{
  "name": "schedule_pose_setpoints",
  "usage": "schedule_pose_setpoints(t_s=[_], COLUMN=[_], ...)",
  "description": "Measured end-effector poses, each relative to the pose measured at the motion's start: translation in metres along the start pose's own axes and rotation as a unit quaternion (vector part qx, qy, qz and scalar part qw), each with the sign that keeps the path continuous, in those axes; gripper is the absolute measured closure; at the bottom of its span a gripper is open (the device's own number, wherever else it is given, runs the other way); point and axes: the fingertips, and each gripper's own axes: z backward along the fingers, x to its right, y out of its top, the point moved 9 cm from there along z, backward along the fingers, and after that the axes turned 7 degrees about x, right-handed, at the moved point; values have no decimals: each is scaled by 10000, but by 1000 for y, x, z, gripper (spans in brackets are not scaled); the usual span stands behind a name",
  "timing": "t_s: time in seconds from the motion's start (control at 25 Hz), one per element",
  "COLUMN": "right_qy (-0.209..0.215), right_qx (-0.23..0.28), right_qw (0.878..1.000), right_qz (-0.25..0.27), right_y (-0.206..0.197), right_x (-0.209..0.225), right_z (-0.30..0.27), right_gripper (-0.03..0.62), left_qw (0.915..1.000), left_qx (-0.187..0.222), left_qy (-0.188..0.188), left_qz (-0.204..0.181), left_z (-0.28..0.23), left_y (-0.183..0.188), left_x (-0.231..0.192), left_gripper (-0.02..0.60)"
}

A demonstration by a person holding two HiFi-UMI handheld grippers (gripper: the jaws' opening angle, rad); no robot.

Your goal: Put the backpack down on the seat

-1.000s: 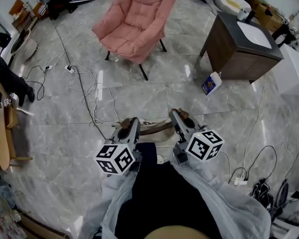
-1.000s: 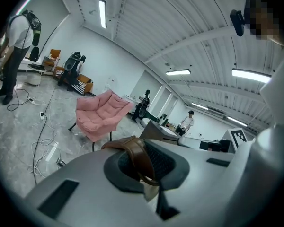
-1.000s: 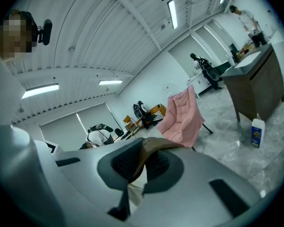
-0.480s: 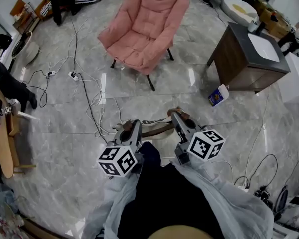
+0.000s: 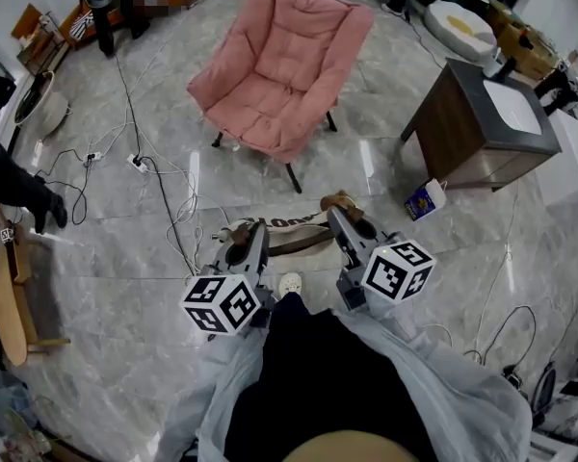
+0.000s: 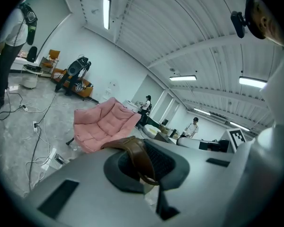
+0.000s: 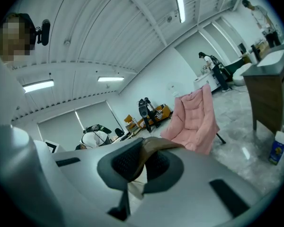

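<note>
Left gripper: your left gripper (image 5: 239,246) is clenched on a brown leather strap (image 6: 135,151), which loops up over the meeting jaws in its own view.
Right gripper: your right gripper (image 5: 343,221) is likewise clamped, with a tan strap (image 7: 155,145) pinched between its pads.
Backpack: the backpack (image 5: 270,232) hangs between the two grippers in front of your body, over the grey marble floor (image 5: 106,258). Only its pale top and brown straps show from above.
Seat: the pink chair (image 5: 279,65) stands on dark legs ahead of you, empty and well apart from the backpack.
Head view only: it shows both grippers side by side with their marker cubes and the bag slung between them. Black cables (image 5: 164,195) trail across the floor at left. A dark wooden cabinet (image 5: 462,128) with a white basin stands at right, with a blue carton (image 5: 424,200) just beside its foot.
Left gripper view only: it shows the chair from low on its left side, two people (image 6: 193,126) standing far behind it, and long ceiling lights (image 6: 107,13) overhead.
Right gripper view only: it shows the chair's other flank and the cabinet's side, with the carton on the floor below it. Neither gripper view shows the backpack's body, only the strap in its own jaws.
</note>
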Motion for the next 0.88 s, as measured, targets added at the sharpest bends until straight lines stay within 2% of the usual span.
schedule_pose_setpoints(t_s=[0.36,0.64,0.88], right_qy=[-7,178,232], right_qx=[-183,-377,-449], right_qw=[9997,9991,9985], right_qz=[-174,-92,-218], right_y=[-1,0,-5], right_x=[9,3,18], right_z=[-55,-73,-84], right_gripper=[586,586,586], left_qw=[9996,9992,9987], left_qx=[-203,-34,2], left_qy=[164,356,451], left_qz=[46,164,231], left_z=[-24,-21,-32], left_y=[15,22,15], left_x=[-38,-51,-58], left_gripper=[568,568,568])
